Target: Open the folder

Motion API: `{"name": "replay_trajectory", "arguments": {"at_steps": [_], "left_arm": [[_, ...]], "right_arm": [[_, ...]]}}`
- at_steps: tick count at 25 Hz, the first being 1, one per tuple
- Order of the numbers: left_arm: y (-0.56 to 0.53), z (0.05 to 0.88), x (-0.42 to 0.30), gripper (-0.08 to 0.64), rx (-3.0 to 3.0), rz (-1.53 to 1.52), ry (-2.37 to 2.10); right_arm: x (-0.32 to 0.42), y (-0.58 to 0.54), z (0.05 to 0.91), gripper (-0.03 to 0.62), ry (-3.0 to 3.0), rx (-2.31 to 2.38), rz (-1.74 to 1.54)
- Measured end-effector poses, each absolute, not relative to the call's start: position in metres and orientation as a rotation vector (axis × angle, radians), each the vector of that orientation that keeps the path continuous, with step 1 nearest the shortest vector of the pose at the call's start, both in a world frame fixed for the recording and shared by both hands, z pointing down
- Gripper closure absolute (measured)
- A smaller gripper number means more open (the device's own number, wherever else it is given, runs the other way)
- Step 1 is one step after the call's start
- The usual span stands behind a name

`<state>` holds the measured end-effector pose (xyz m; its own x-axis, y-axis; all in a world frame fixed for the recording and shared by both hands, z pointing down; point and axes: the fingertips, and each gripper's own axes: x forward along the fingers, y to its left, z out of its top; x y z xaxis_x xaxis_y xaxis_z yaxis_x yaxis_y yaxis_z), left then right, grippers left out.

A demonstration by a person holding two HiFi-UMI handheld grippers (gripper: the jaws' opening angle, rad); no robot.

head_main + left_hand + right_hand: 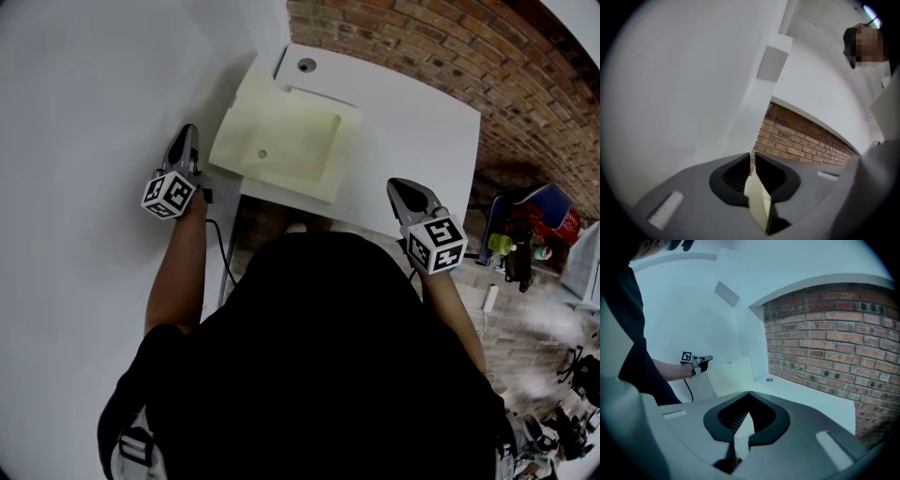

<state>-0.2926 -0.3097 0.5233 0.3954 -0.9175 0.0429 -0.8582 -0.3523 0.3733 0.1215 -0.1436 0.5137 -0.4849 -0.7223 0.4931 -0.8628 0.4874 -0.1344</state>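
A pale yellow folder (281,141) lies at the left end of the white table (412,122). Its cover (733,376) stands raised off the table on the left side. My left gripper (190,131) is level at the folder's left edge, shut on the cover. In the left gripper view a strip of the yellow cover (759,204) sits edge-on between the left gripper's (752,154) jaws. The right gripper view shows the left gripper (707,359) beside the upright cover. My right gripper (398,185) hovers near the table's front edge, right of the folder. The right gripper (749,393) is shut and holds nothing.
A white wall (84,94) runs close along the left of the table, and a brick wall (450,47) stands behind it. A round cable hole (307,65) is at the table's back. A black cable (220,248) hangs near the left arm. Coloured clutter (525,230) sits on the floor at the right.
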Motion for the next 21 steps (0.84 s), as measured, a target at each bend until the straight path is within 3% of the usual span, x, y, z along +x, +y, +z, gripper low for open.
{"name": "replay_trajectory", "arguments": {"at_steps": [21], "left_arm": [[-0.298,0.440,-0.243,0.536,2.630,-0.160,-1.561]], "right_arm": [[0.170,-0.167,0.461,0.594,-2.387,1.514,0.357]]}}
